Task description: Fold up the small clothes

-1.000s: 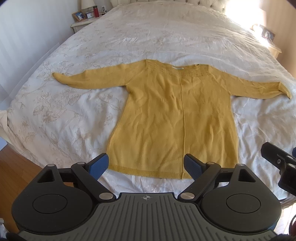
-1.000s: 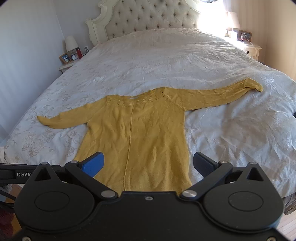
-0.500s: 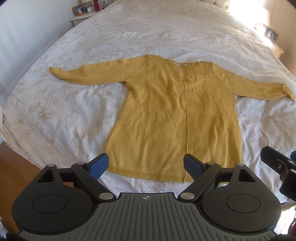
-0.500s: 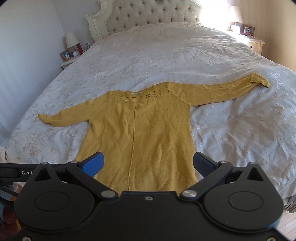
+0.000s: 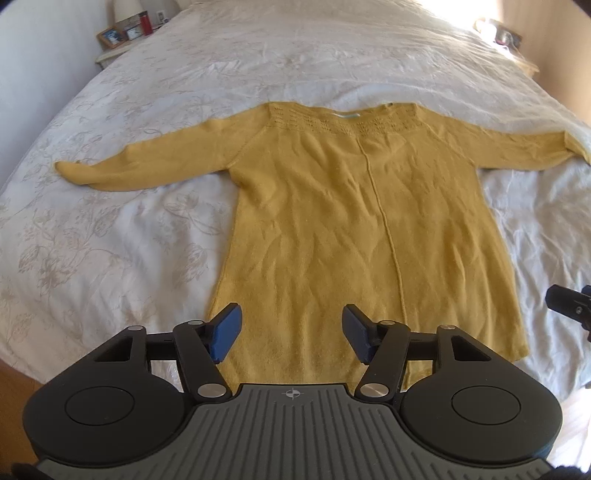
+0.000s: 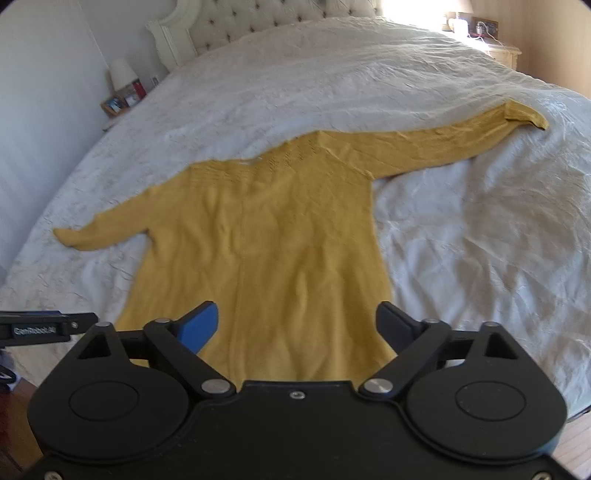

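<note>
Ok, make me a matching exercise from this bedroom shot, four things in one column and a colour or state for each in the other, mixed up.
Things:
1. sweater
2. left gripper
3. bedspread
4. headboard

Descriptions:
A. white with a faint floral print
B. mustard yellow, spread flat, sleeves out
C. tufted, cream
D. open, above the hem, holding nothing

Pairs: 1-B, 2-D, 3-A, 4-C

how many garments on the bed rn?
1. A yellow sweater lies flat on the white bedspread, sleeves spread to both sides, hem toward the open left gripper and right gripper. Nothing else visible; bed edges partly out of view.
</note>
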`<state>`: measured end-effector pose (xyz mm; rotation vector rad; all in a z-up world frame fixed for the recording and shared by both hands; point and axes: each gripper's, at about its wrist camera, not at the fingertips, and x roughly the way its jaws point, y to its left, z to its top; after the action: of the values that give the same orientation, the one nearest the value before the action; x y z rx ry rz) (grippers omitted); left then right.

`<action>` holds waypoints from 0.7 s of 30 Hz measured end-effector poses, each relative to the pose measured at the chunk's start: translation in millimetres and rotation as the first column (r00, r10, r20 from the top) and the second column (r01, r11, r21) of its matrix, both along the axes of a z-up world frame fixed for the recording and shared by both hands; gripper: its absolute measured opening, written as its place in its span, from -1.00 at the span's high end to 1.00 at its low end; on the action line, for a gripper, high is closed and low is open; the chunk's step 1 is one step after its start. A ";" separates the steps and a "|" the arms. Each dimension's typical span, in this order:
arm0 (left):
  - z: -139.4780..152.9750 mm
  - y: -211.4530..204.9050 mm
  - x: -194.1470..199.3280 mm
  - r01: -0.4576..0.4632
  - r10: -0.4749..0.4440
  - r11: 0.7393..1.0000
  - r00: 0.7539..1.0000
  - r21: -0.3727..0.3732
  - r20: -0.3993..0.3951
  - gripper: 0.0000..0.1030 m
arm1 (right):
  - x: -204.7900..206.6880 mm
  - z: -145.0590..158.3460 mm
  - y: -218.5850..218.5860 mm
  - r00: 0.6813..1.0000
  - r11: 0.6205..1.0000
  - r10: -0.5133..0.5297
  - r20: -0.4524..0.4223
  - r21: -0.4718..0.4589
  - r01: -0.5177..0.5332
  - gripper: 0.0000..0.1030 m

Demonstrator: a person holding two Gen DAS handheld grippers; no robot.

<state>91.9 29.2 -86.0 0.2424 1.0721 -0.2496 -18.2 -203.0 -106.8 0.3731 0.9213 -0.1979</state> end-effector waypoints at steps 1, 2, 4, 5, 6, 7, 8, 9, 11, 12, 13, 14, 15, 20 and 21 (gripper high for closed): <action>-9.4 0.3 3.7 0.018 -0.018 1.000 1.000 0.003 -0.015 -0.03 | 0.0 -9.8 -5.5 0.999 1.000 -0.010 -0.039 -0.001 0.010 -0.39; -16.9 1.4 6.9 0.031 -0.031 1.000 0.999 0.001 -0.026 0.05 | -0.6 -19.9 -11.3 0.997 1.000 -0.027 -0.078 0.001 0.027 -0.32; -31.4 3.2 12.2 0.057 -0.058 0.998 0.997 -0.025 -0.042 0.10 | -1.7 -36.8 -23.6 0.991 0.998 -0.053 -0.122 0.019 0.056 -0.10; -37.2 4.9 15.0 0.066 -0.068 0.997 0.996 -0.041 -0.051 0.10 | -1.9 -45.8 -30.2 0.987 0.997 -0.069 -0.146 0.029 0.074 -0.06; -42.4 5.8 17.8 0.072 -0.075 0.996 0.995 -0.053 -0.063 0.10 | -1.6 -53.1 -35.4 0.982 0.995 -0.089 -0.169 0.027 0.095 -0.02; -48.5 6.4 21.9 0.077 -0.081 0.996 0.994 -0.054 -0.078 0.10 | -1.0 -60.9 -39.9 0.973 0.992 -0.118 -0.198 0.013 0.123 -0.02; -53.5 5.8 24.6 0.082 -0.086 0.996 0.992 -0.043 -0.089 0.10 | -0.4 -68.7 -44.3 0.964 0.989 -0.143 -0.222 -0.002 0.146 -0.02; -58.0 5.0 27.5 0.093 -0.095 0.995 0.990 -0.030 -0.100 0.10 | 0.1 -75.7 -49.2 0.957 0.986 -0.163 -0.239 -0.005 0.167 -0.02; -64.4 4.5 31.7 0.116 -0.117 0.993 0.987 -0.016 -0.114 0.10 | 0.4 -90.4 -59.2 0.944 0.976 -0.204 -0.261 0.023 0.217 -0.02; -66.1 4.6 33.6 0.124 -0.125 0.992 0.985 -0.011 -0.117 0.10 | 1.1 -97.8 -62.6 0.941 0.971 -0.213 -0.262 0.049 0.234 -0.02; -68.0 5.4 35.8 0.132 -0.132 0.991 0.984 -0.007 -0.120 0.10 | 2.1 -103.2 -63.1 0.939 0.968 -0.218 -0.266 0.064 0.243 -0.02; -69.3 5.7 37.9 0.138 -0.137 0.990 0.983 -0.002 -0.121 0.10 | 5.0 -108.8 -61.4 0.935 0.966 -0.220 -0.279 0.070 0.248 -0.02; -70.6 7.0 40.5 0.143 -0.141 0.990 0.982 0.003 -0.123 0.10 | 7.6 -112.7 -58.4 0.934 0.967 -0.214 -0.287 0.076 0.245 -0.02; -72.5 14.7 52.4 0.148 -0.145 0.989 0.982 0.015 -0.124 0.10 | 19.2 -112.8 -30.2 0.950 0.977 -0.167 -0.263 0.084 0.194 -0.06; -73.0 16.1 54.3 0.149 -0.145 0.989 0.981 0.016 -0.126 0.10 | 20.3 -113.1 -26.6 0.950 0.978 -0.162 -0.266 0.084 0.190 -0.06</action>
<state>146.2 45.3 -159.1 0.3325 1.1825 -0.3883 2.1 -229.5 -219.8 0.5405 1.1596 -0.3677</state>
